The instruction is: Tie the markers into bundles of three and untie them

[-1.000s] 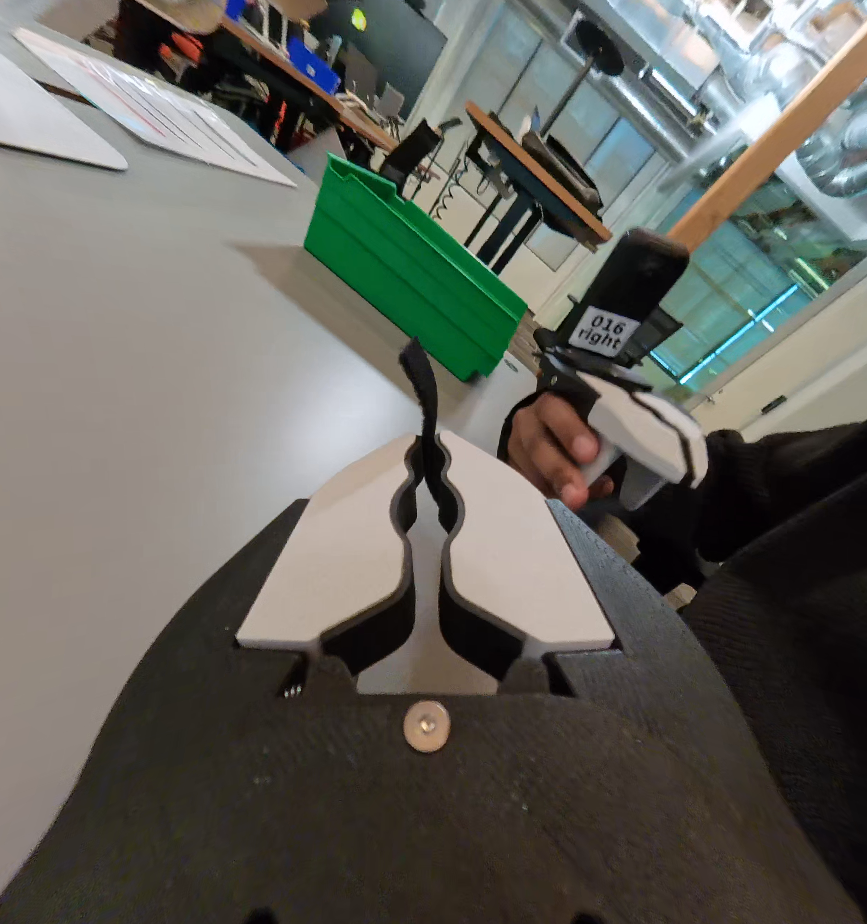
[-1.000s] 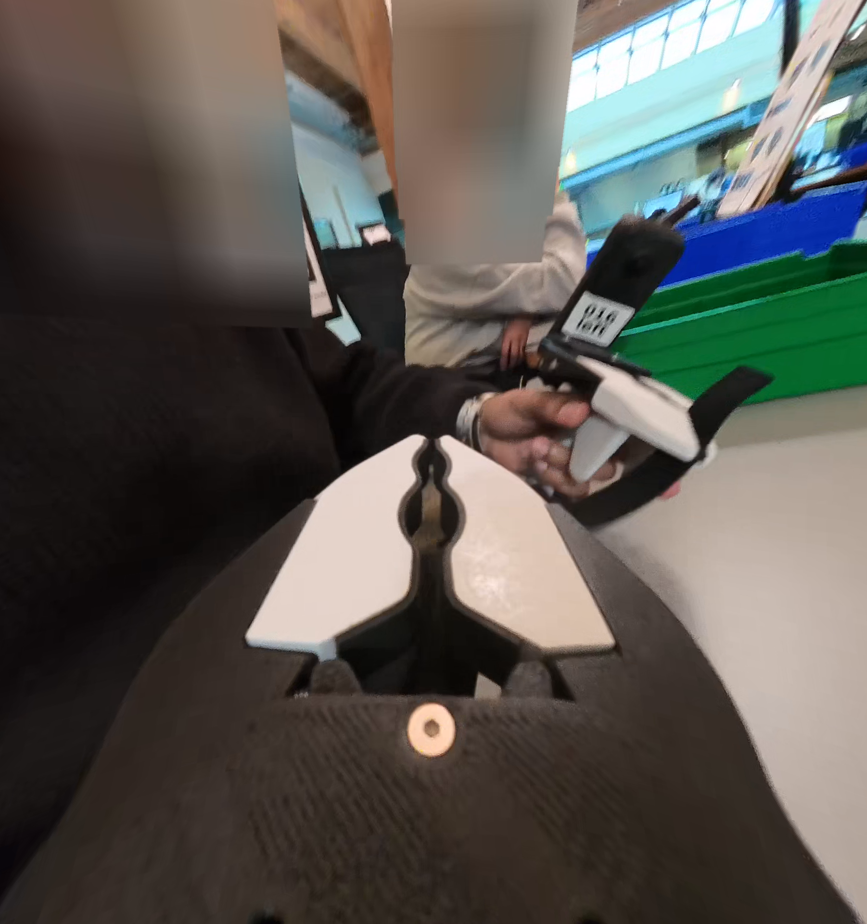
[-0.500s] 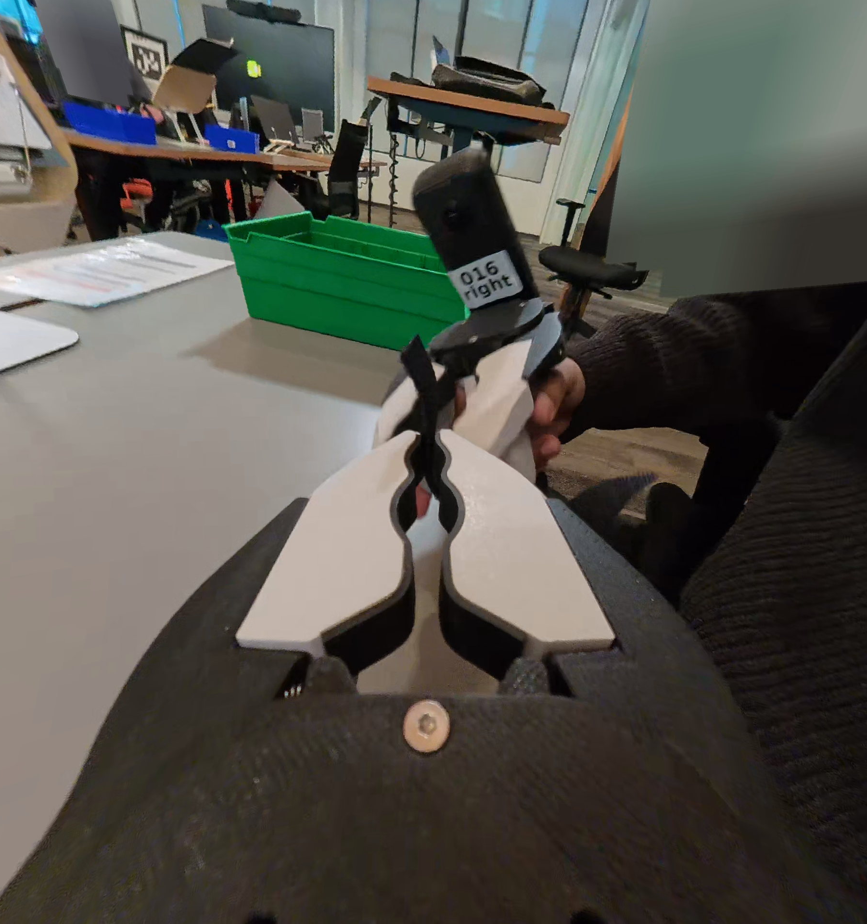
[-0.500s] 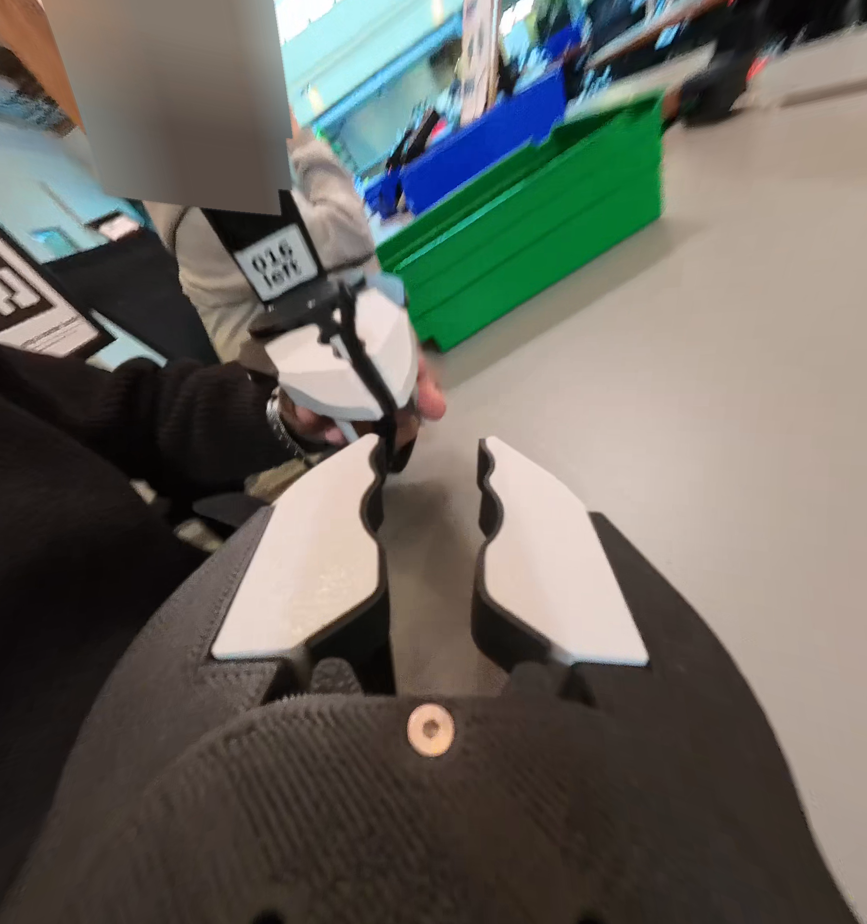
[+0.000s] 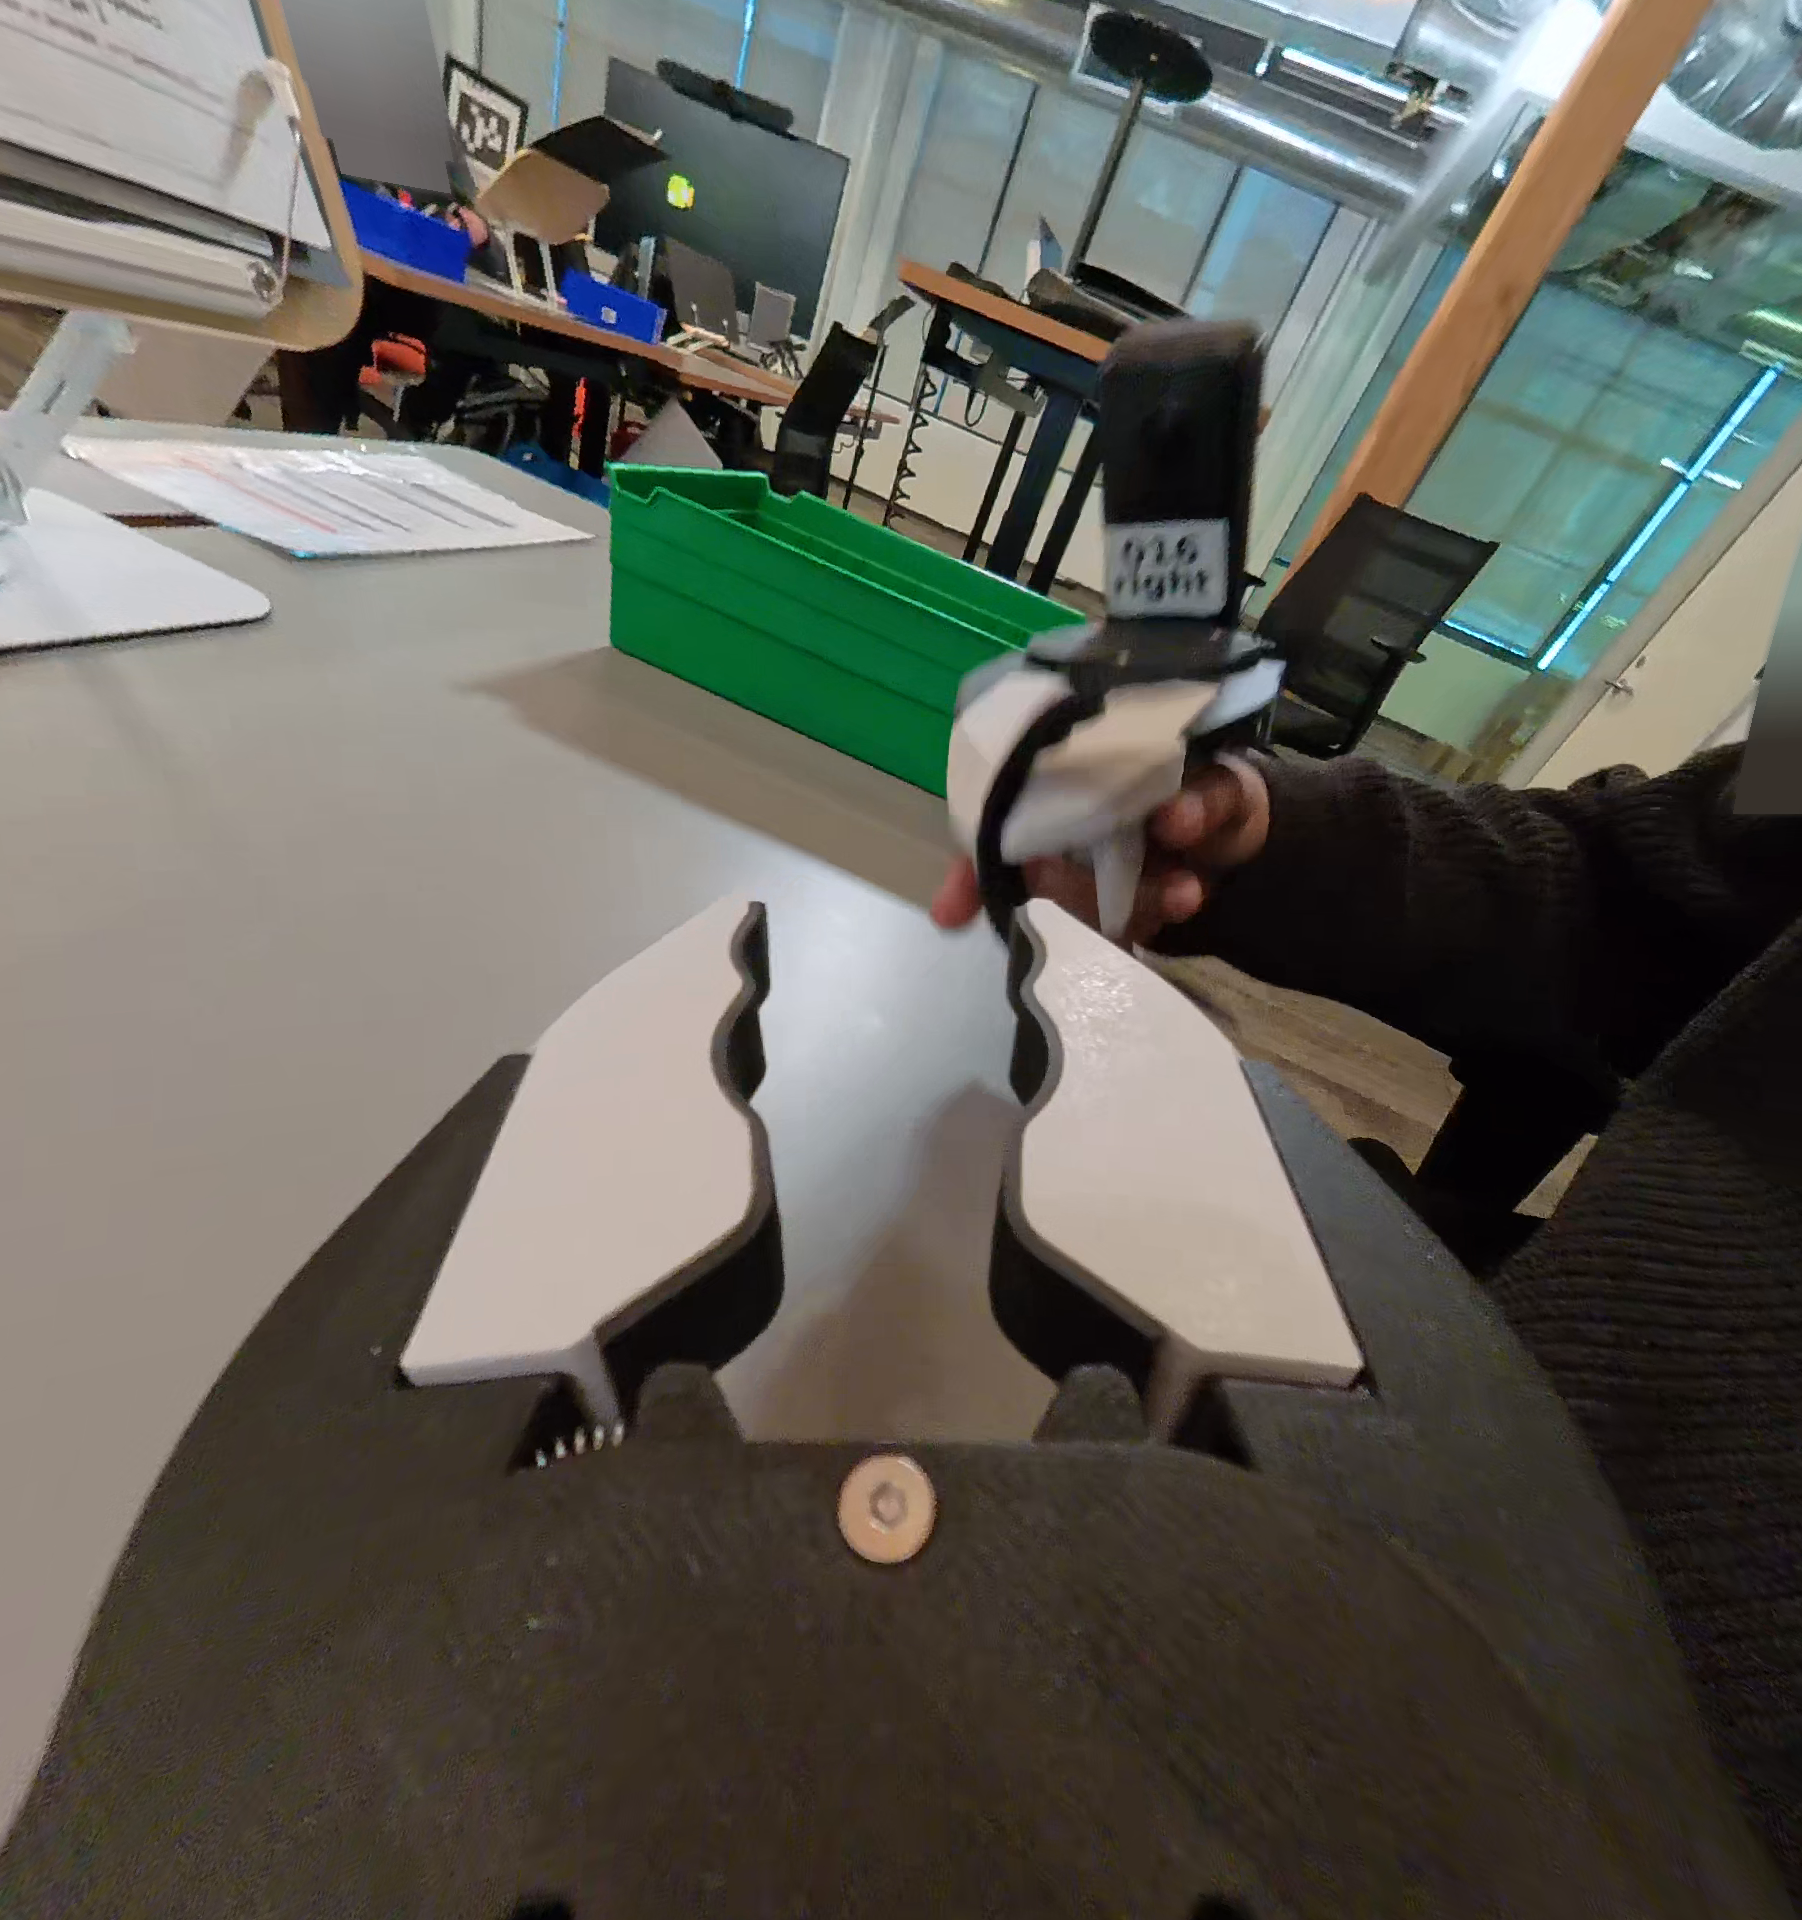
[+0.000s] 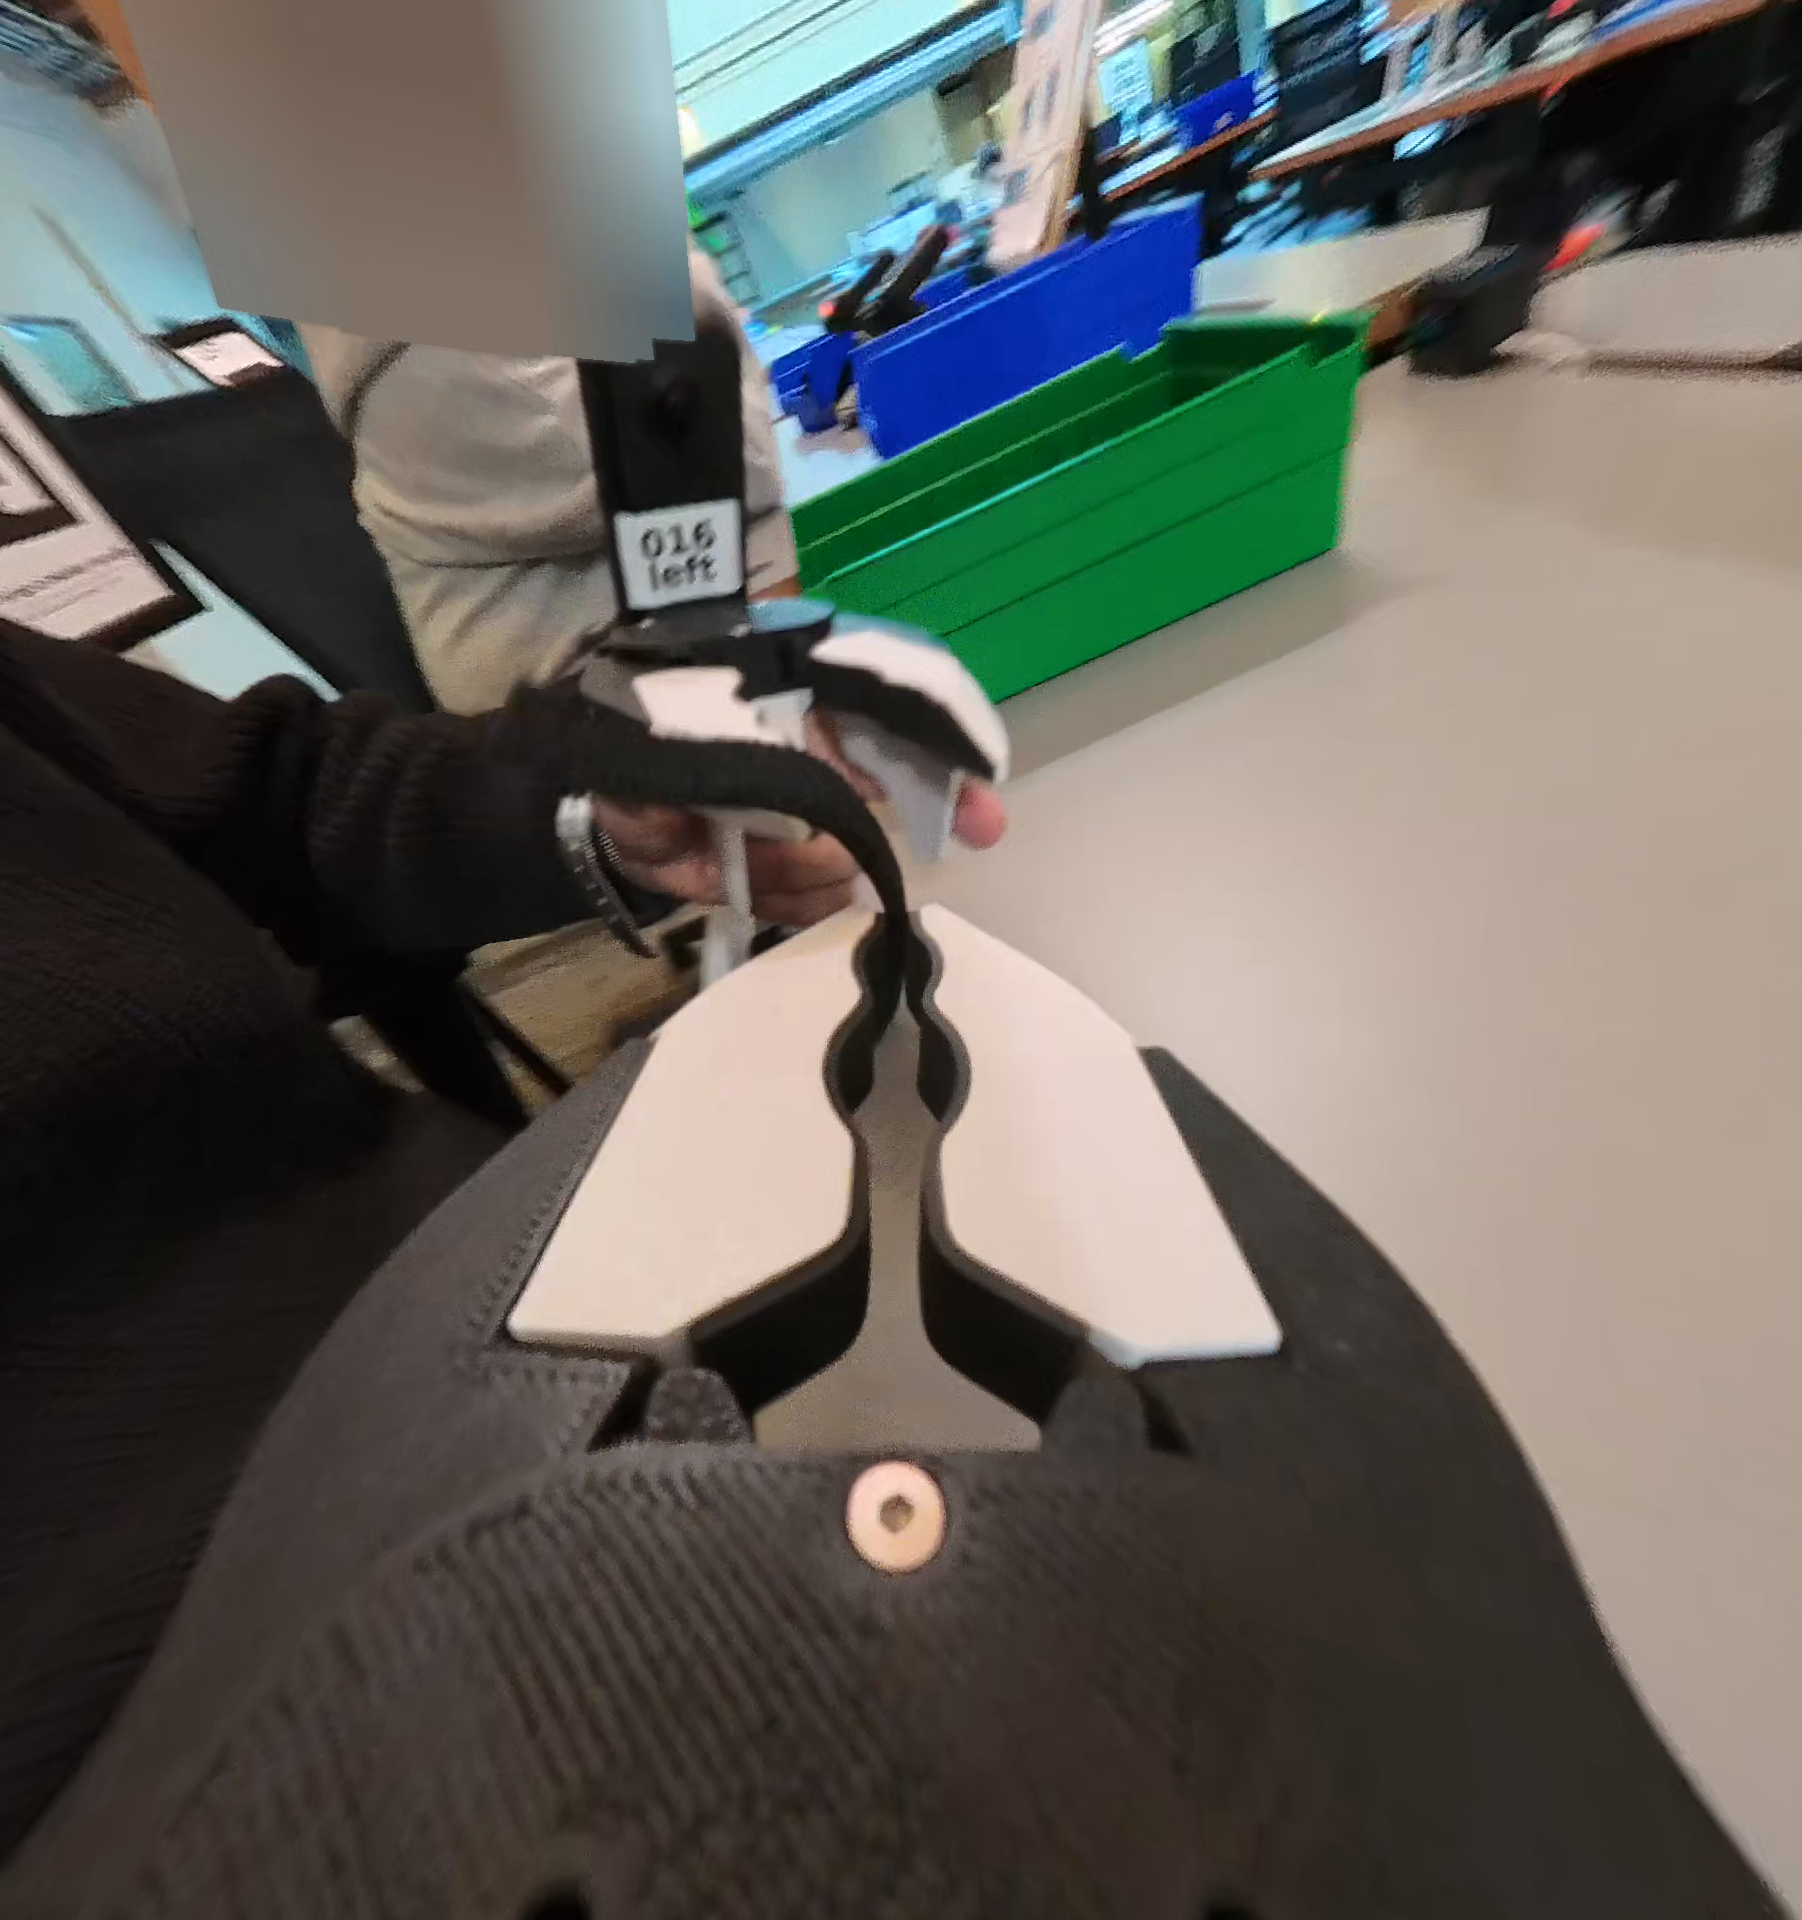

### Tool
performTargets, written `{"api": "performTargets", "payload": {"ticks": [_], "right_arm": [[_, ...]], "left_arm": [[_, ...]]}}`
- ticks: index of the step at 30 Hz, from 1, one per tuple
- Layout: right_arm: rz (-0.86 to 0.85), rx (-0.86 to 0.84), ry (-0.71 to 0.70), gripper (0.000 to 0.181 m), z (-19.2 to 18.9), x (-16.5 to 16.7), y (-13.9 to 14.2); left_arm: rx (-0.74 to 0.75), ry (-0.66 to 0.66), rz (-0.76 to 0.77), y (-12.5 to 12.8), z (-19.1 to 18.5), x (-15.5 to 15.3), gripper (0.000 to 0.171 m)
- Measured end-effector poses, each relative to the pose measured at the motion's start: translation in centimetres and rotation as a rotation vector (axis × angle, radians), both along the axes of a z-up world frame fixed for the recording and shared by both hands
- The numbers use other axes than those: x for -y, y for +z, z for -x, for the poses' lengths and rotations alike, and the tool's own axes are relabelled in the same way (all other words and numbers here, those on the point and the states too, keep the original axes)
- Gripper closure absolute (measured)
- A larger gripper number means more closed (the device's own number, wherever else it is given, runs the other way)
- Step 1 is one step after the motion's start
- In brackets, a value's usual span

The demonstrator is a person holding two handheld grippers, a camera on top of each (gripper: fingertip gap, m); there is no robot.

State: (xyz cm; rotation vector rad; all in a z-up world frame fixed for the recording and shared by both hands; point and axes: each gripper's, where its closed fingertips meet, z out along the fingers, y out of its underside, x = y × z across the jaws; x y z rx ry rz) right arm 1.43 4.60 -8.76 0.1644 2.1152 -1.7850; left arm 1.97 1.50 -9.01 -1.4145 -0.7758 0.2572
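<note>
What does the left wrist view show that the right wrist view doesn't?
Only the left wrist view: the left gripper open, a white stand base, a printed sheet.

Only the right wrist view: the right gripper shut on a black strap, a blue bin.

Both: the green bin and grey table.

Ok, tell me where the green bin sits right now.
The green bin stands on the grey table near its far edge. In the left wrist view it is centre background, behind the right gripper; in the right wrist view, upper right.
</note>
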Motion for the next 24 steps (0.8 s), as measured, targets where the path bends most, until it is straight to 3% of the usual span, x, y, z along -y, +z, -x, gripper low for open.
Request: {"api": "performTargets", "payload": {"ticks": [4, 9, 12, 14, 15, 17, 18, 21, 24], "right_arm": [[-0.090, -0.238, -0.211, 0.178, 5.8, -4.4, 4.1], [-0.295, -0.647, -0.738, 0.178, 17.1, -16.0, 8.2], [-0.538, -0.731, -1.045, 0.178, 23.6, -24.6, 7.6], [-0.690, -0.650, -1.171, 0.177, 26.8, -29.0, 5.2], [-0.754, -0.570, -1.201, 0.166, 27.9, -30.4, 3.5], [-0.863, -0.431, -1.227, 0.108, 29.3, -32.2, 0.3], [-0.901, -0.406, -1.265, 0.099, 29.7, -33.1, -0.5], [-0.861, -0.496, -1.349, 0.097, 29.4, -34.2, 0.8], [-0.658, -0.635, -1.429, 0.107, 28.1, -34.1, 6.0]], "left_arm": [[0.030, -0.025, 0.003, -0.5, -0.2, -0.5, 0.122], [0.071, -0.026, 0.018, -1.0, -0.1, -1.0, 0.107], [0.085, -0.045, 0.028, -1.4, -0.2, -1.4, 0.107], [0.076, -0.048, 0.034, -1.3, -0.2, -1.5, 0.107], [0.071, -0.050, 0.038, -1.3, -0.2, -1.6, 0.108], [0.071, -0.055, 0.047, -1.5, -0.2, -1.8, 0.108], [0.074, -0.058, 0.049, -1.5, -0.2, -1.8, 0.108], [0.082, -0.066, 0.052, -1.6, -0.3, -1.9, 0.108], [0.085, -0.061, 0.055, -1.8, -0.3, -1.8, 0.108]]}}
